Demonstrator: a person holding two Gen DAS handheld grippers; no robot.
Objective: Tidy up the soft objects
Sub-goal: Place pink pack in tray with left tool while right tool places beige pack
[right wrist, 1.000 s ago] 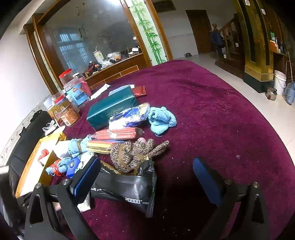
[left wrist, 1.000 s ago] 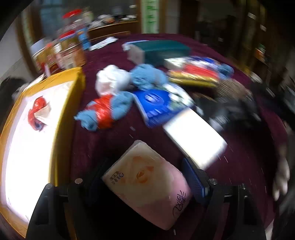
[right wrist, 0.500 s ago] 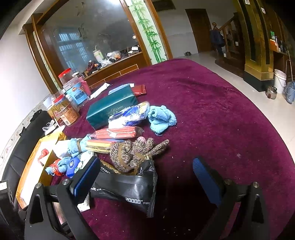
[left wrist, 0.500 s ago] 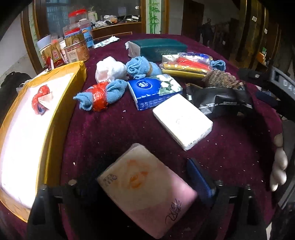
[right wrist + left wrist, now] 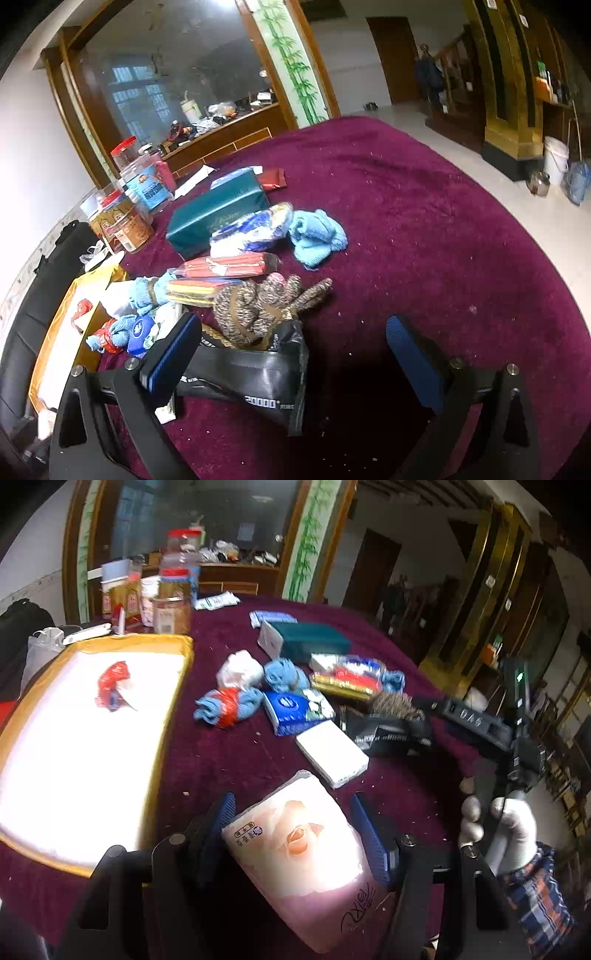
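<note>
Holding: we have the pink tissue pack (image 5: 295, 853) between the blue pads of our left tool (image 5: 299, 834), whose jaws are closing on it; the left pad looks to touch its side, the right pad sits just beside it.
Pack position: tilted, near the front edge of the counter (image 5: 229, 753) (its maroon cloth is speckled with crumbs).
Right tool (image 5: 295, 354): we keep it spread wide, nothing between the pads, over a black pouch (image 5: 251, 373).
Right hand (image 5: 509, 834): gloved, seen from the left wrist view gripping the handle.
Tray (image 5: 173, 686): yellow-rimmed, white inside, left of the pack; a red wrapper (image 5: 112, 685) lies in it.
Soft things: a blue-and-red cloth bundle (image 5: 227, 707), a white bundle (image 5: 238, 670), a blue cloth (image 5: 286, 674), all close together mid-counter.
Packs: a blue tissue pack (image 5: 291, 710) touches a white pack (image 5: 332, 753).
Further back: a green box (image 5: 310, 642), and a brown knitted glove (image 5: 266, 306) resting on the pouch.
Apart: a light blue towel (image 5: 317, 240) just right of the pile.
</note>
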